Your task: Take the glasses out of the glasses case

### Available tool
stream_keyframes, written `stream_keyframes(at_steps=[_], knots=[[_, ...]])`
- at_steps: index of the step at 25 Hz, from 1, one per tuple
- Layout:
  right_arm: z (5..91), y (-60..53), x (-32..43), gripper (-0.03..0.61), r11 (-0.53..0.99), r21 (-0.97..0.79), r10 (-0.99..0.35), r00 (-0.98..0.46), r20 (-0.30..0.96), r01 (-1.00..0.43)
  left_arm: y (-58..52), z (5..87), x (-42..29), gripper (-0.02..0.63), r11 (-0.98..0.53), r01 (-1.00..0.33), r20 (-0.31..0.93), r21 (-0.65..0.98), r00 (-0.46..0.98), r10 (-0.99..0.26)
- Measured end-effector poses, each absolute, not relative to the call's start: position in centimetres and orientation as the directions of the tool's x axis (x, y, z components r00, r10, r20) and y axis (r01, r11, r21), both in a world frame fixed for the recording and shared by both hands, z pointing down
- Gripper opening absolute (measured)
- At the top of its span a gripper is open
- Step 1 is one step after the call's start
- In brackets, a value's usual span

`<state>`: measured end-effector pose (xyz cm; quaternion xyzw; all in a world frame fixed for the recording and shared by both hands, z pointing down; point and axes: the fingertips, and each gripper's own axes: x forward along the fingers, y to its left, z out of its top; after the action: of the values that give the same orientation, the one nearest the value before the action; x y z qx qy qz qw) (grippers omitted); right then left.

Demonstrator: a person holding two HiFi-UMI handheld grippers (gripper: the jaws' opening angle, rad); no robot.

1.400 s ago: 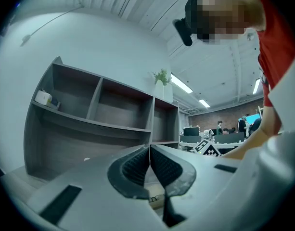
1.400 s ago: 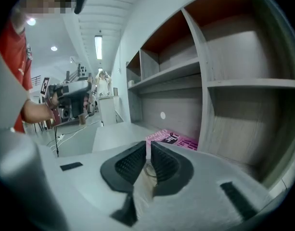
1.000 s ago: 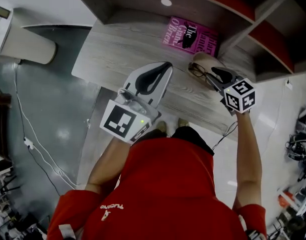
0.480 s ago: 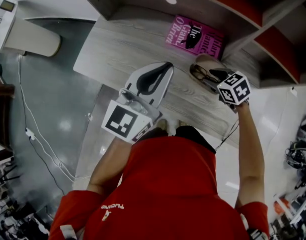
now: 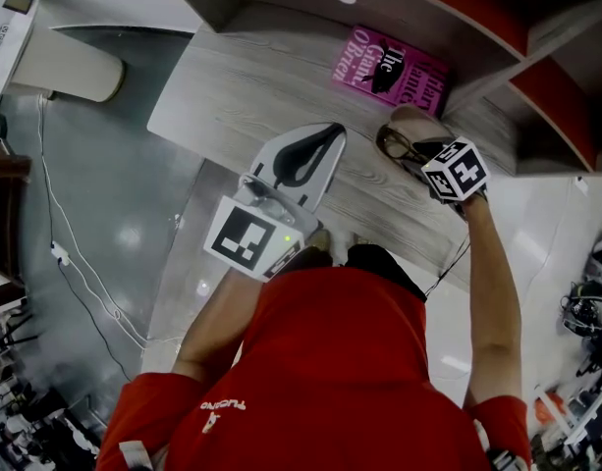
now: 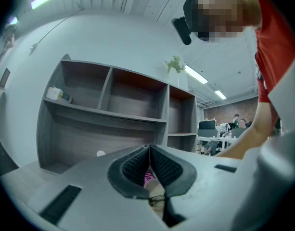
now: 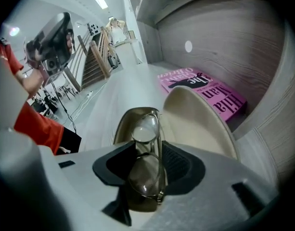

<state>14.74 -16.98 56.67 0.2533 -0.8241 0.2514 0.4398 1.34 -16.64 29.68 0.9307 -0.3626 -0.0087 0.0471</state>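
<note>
A beige glasses case (image 5: 414, 122) lies open on the grey wooden desk (image 5: 242, 86), its lid (image 7: 198, 121) standing up. Thin metal-framed glasses (image 7: 147, 131) rest in its lower half. My right gripper (image 7: 146, 153) points steeply down into the case with the glasses (image 5: 394, 146) between its jaws; the jaws are closing and a gap still shows beside the frame. My left gripper (image 5: 329, 132) hovers level over the desk's near edge to the left of the case, its pads (image 6: 137, 165) together with nothing between them.
A pink book (image 5: 391, 71) lies flat behind the case, against the shelf unit (image 5: 497, 27). The book (image 7: 207, 88) sits just past the raised lid. Shelf compartments (image 6: 113, 100) rise at the back of the desk. Floor with cables (image 5: 65, 263) lies to the left.
My right gripper has dropped and tipped down onto the open case, so the glasses now sit between its jaws. The left gripper has stayed put.
</note>
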Motion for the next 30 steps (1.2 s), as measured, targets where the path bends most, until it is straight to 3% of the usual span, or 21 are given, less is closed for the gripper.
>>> stream_keyframes(at_steps=[5, 16, 24, 30], knots=[[56.7, -16.9, 14.5, 0.16, 0.769, -0.16, -0.187, -0.457, 0.87, -0.619, -16.2, 30.2, 1.2, 0.012, -0.736, -0.671, 0.023, 0.096, 0.74, -0.672], [55.4, -15.6, 13.1, 0.048, 0.806, -0.138, -0.174, -0.454, 0.874, -0.575, -16.0, 30.1, 1.0, 0.012, -0.754, -0.649, 0.011, 0.1, 0.758, -0.652], [53.9, -15.1, 12.6, 0.031, 0.824, -0.005, -0.267, -0.396, 0.879, -0.567, -15.2, 31.4, 0.8, 0.012, -0.776, -0.619, 0.052, 0.123, 0.785, -0.618], [51.9, -15.4, 13.1, 0.029, 0.803, 0.085, -0.364, -0.372, 0.854, -0.59, -15.2, 30.7, 1.3, 0.012, -0.784, -0.609, 0.015, 0.121, 0.791, -0.612]])
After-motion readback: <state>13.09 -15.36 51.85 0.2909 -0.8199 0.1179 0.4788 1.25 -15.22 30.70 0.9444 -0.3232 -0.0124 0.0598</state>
